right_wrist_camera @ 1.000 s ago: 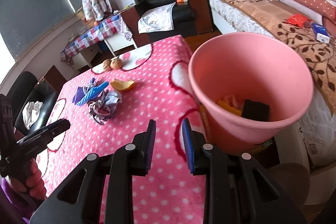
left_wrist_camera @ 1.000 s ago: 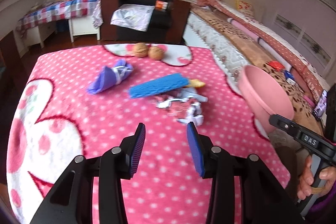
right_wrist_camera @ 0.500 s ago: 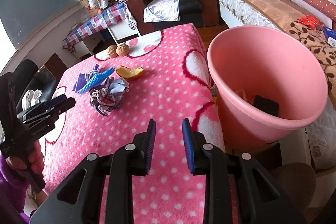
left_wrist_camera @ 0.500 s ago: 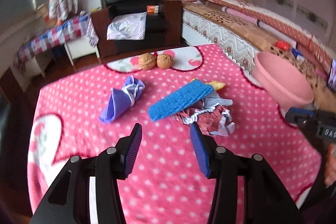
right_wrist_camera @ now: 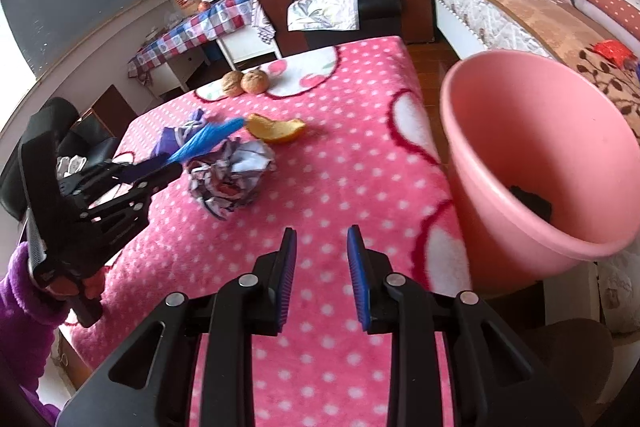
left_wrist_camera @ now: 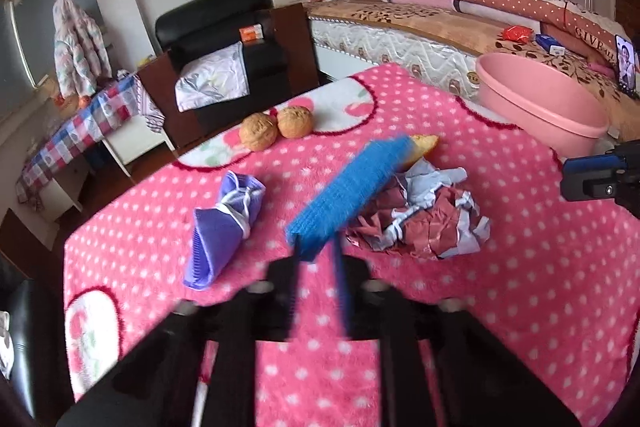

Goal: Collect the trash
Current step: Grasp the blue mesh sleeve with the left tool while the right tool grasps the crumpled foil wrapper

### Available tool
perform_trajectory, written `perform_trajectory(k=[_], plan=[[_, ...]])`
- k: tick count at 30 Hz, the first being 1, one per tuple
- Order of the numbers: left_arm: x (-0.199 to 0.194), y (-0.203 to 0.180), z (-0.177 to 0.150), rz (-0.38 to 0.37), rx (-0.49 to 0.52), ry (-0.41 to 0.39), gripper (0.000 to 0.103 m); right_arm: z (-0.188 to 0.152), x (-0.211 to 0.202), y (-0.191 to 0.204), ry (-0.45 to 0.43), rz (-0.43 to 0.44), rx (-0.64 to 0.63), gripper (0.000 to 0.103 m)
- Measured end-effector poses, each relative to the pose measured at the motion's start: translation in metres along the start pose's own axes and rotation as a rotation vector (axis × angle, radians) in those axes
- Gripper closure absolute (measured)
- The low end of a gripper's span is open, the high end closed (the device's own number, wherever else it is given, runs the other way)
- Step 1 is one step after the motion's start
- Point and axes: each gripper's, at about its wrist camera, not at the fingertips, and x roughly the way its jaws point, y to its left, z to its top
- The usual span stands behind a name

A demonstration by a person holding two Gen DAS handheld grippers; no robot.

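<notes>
My left gripper is shut on the near end of a blue ribbed strip, also in the right wrist view, and holds it tilted up over the pink dotted cloth. A crumpled red and white wrapper lies just right of it. A purple folded mask lies to the left. An orange peel lies behind the wrapper. My right gripper is open and empty over the cloth, left of the pink bin, which holds dark trash.
Two walnuts sit at the table's far edge. The bin stands off the table's right edge, beside a bed. A black armchair and a checked side table stand beyond.
My left gripper moved forward and closed on the blue strip, lifting its end. My right gripper drew back from the bin and opened wider.
</notes>
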Motion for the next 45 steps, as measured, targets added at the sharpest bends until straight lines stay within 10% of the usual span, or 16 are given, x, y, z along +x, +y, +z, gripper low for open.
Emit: perform_trajectory(k=[18, 33, 45], plan=[[-0.049, 0.029, -0.027, -0.083, -0.289, -0.051, 0.099, 0.019, 0.034, 0.059, 0.057, 0.190, -0.071, 0.064], [-0.059, 0.035, -0.045, -0.100, -0.386, -0.037, 0.100, 0.020, 0.061, 0.080, 0.067, 0.091, -0.165, 0.064], [-0.065, 0.020, -0.038, -0.119, -0.380, -0.043, 0.100, 0.014, 0.035, 0.069, 0.014, 0.090, -0.162, 0.083]])
